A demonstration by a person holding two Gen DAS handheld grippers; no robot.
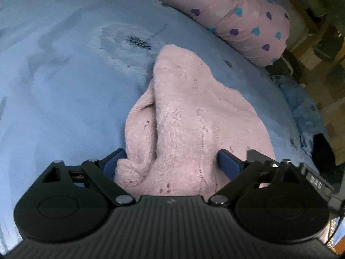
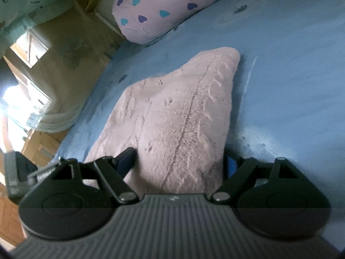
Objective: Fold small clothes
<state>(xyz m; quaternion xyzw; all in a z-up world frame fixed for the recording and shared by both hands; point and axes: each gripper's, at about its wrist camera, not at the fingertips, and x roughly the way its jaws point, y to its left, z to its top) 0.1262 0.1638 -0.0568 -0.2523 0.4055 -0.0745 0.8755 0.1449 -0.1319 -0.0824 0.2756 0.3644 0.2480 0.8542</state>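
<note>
Pink knit garment [image 1: 183,118] on the blue bed sheet [image 1: 64,86], a hand-held gripper at each near corner.

The garment lies bunched on the bed, one long fold ridge running down it, its far tip pointing toward the heart-print pillow [image 1: 241,15] beyond. The left hand-held gripper [image 1: 172,161] has its blue pads spread wide with the garment's near edge between them, not pinched. The right hand-held gripper [image 2: 179,161] is likewise spread at its own near edge; its right pad is partly hidden by knit, so contact there is hard to judge. This looks like the step of taking hold before a fold: next, each should close on its edge, then lift and carry it toward the pillow-side tip. No containers are in view.
</note>
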